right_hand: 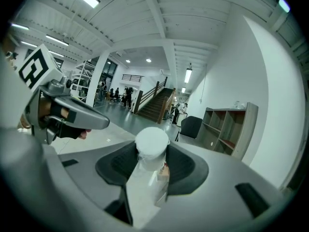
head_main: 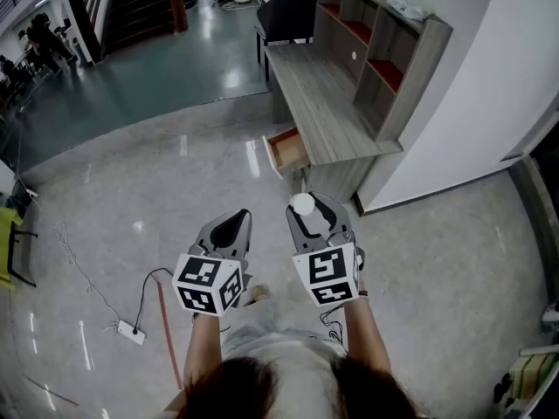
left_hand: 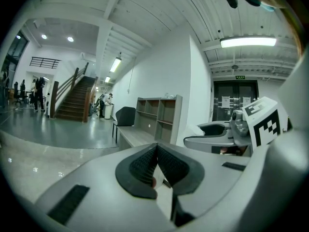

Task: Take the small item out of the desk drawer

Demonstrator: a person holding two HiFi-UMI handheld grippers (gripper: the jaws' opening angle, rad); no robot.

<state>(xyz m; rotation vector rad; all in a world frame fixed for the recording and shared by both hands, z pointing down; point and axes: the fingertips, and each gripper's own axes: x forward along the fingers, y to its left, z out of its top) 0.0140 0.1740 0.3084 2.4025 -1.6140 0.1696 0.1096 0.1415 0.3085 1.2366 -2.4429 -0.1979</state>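
The small white item (head_main: pixel 302 204) sits in the right gripper (head_main: pixel 307 208), whose jaws are clenched on its lower part, so the relation that matters is no longer item to jaws but item to drawer. In the right gripper view the item (right_hand: pixel 152 146) stands with its long axis rising out from between the pads, its rounded cap clear above them, and it looks squarely seated rather than tilted. The drawer (head_main: pixel 286 151) hangs pulled out from the near end of the counter (head_main: pixel 323 103), far ahead of both hands and well apart from them; the item is plainly outside it, over the floor (head_main: pixel 157 190). The left gripper (head_main: pixel 236 220) is held just beside the right, to its left, jaws pressed together on nothing. By my reading the removal is done, and of the two hands the free left one could reach forward to the open drawer
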